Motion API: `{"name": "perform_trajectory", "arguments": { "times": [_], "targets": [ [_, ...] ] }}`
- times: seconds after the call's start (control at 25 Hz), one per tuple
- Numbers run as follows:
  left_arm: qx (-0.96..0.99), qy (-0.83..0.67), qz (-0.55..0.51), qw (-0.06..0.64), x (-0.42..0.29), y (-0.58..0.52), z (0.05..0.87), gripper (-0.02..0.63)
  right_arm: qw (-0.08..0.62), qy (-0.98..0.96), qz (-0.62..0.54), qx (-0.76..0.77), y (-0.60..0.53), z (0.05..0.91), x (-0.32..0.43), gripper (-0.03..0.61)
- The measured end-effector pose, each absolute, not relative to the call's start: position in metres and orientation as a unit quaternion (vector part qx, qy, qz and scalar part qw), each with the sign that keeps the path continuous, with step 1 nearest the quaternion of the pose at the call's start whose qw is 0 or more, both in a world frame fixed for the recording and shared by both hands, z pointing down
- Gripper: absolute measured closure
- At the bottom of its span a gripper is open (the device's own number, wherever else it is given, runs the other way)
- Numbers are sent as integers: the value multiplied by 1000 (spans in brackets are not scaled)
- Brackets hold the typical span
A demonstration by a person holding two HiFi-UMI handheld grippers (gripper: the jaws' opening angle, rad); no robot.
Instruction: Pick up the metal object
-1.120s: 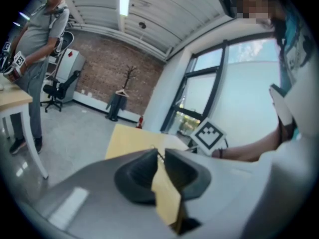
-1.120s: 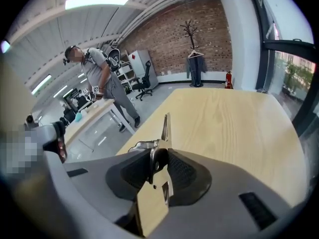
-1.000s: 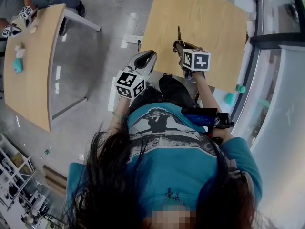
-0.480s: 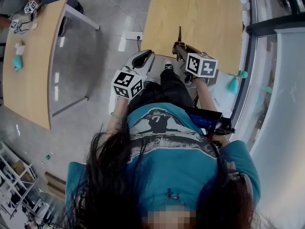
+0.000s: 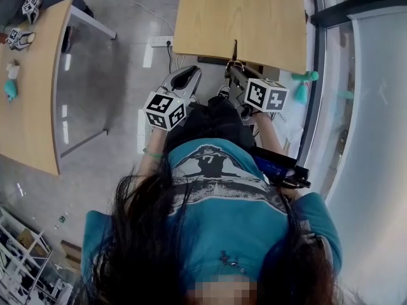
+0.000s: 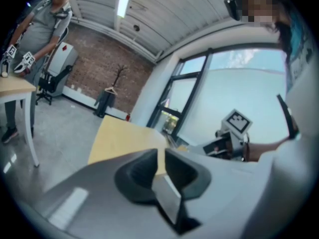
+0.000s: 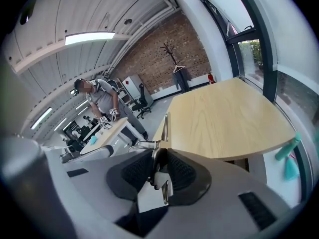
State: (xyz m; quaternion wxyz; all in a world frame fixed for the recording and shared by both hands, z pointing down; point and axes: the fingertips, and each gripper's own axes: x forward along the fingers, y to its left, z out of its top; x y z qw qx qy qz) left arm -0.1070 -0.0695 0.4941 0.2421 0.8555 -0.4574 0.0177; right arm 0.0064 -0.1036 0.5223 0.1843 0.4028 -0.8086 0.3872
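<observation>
The metal object [image 7: 165, 126] is a thin bright tool. It sticks forward out of my right gripper [image 7: 160, 156], whose dark ribbed pads are shut on its rear part. In the head view the right gripper [image 5: 233, 65] hovers at the near edge of the light wooden table [image 5: 254, 18], with the metal object [image 5: 235, 48] pointing out over the tabletop. My left gripper [image 5: 189, 75] hangs beside it to the left, off the table and above the floor. In the left gripper view its jaws [image 6: 160, 163] stand together with nothing between them.
A second wooden table [image 5: 32, 94] stands at the far left, where another person [image 7: 99, 98] works with grippers. Teal objects [image 5: 305, 84] lie by the window wall on the right. A power strip [image 5: 159, 42] lies on the floor near the table's left corner.
My right gripper, still holding the metal object, has drawn back from over the tabletop to its near edge. The left gripper has stayed beside it.
</observation>
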Motion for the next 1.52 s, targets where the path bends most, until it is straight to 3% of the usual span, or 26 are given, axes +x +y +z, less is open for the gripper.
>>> {"name": "perform_trajectory", "arguments": {
  "times": [0.48, 0.96, 1.04, 1.24, 1.52],
  "targets": [
    [865, -452, 18, 216, -65, -41, 474, 572, 165, -811, 397, 398, -60, 517, 46, 479],
    [847, -480, 26, 227, 90, 94, 478, 572, 145, -817, 413, 374, 63, 519, 201, 480],
    [841, -489, 32, 229, 68, 95, 479, 572, 145, -817, 421, 367, 59, 522, 181, 480],
    [825, -521, 37, 217, -78, 28, 463, 572, 144, -827, 427, 335, -16, 515, 33, 480],
    [815, -534, 46, 218, -123, 16, 454, 572, 138, -833, 433, 315, -34, 502, -18, 480]
  ]
}}
